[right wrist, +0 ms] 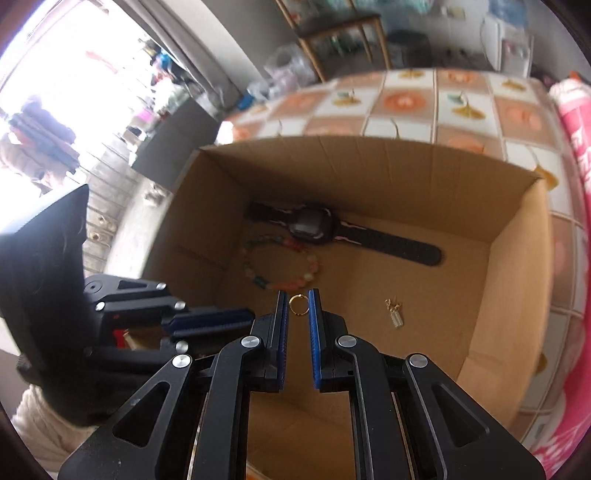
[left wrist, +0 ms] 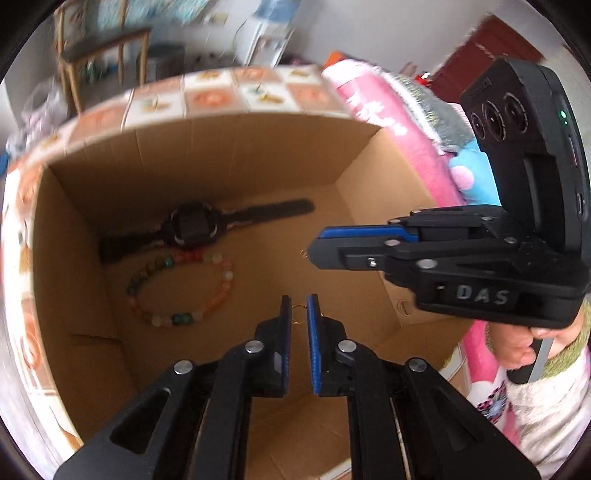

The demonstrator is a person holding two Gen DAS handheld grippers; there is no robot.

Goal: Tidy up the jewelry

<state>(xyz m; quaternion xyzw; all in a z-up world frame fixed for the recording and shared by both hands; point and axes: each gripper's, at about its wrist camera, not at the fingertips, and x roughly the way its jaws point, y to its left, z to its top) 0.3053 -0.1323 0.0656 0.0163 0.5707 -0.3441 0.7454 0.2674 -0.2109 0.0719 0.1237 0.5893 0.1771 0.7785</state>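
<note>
Both grippers hang over an open cardboard box (left wrist: 369,177). My left gripper (left wrist: 299,310) is shut on a small gold ring (left wrist: 298,314) pinched between its blue pads. My right gripper (right wrist: 298,306) has a second gold ring (right wrist: 298,305) between its tips, with a sliver of gap on each side, so the jaws stand slightly open. It reaches in from the right in the left wrist view (left wrist: 314,251). My left gripper (right wrist: 251,319) enters from the left in the right wrist view. A black watch (right wrist: 310,227), a bead bracelet (right wrist: 280,266) and a small gold earring (right wrist: 393,314) lie on the box floor.
The box stands on a cloth with orange and white squares (right wrist: 443,103). A pink blanket (left wrist: 406,140) lies along its right side. A wooden chair (right wrist: 340,33) and other room clutter stand beyond. A hand and sleeve (left wrist: 535,347) hold the right gripper's handle.
</note>
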